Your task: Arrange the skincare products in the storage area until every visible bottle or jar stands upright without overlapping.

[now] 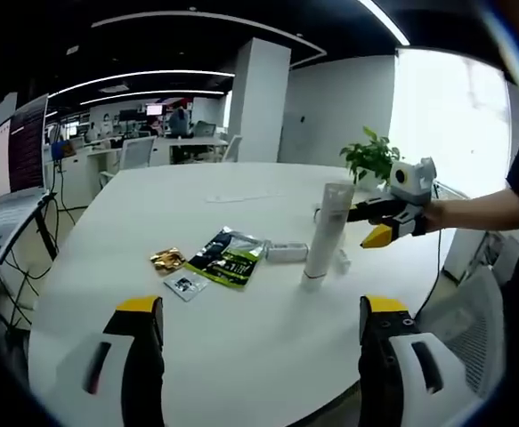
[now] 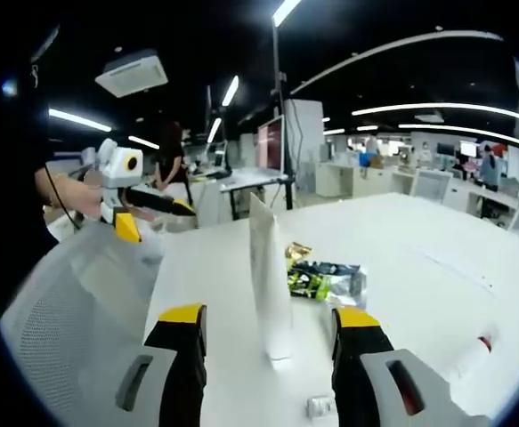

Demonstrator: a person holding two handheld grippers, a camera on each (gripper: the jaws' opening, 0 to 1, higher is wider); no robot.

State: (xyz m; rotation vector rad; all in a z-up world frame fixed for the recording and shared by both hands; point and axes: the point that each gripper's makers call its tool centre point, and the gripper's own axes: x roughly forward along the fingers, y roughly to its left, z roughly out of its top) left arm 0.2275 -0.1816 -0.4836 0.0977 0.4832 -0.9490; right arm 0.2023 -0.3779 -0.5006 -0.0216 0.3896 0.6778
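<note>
left claw: spread, holding nothing | right claw: spread around upright tube, released

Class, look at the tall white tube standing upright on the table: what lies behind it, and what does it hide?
In the left gripper view, behind the tall white tube lies a small white container on its side, with the right gripper beyond. The tube's base hides part of another small white item, unidentifiable.

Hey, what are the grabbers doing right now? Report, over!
Left gripper open, holding nothing. Right gripper open around the upright white tube, not clamped. Green packet and gold packet lie flat nearby.
</note>
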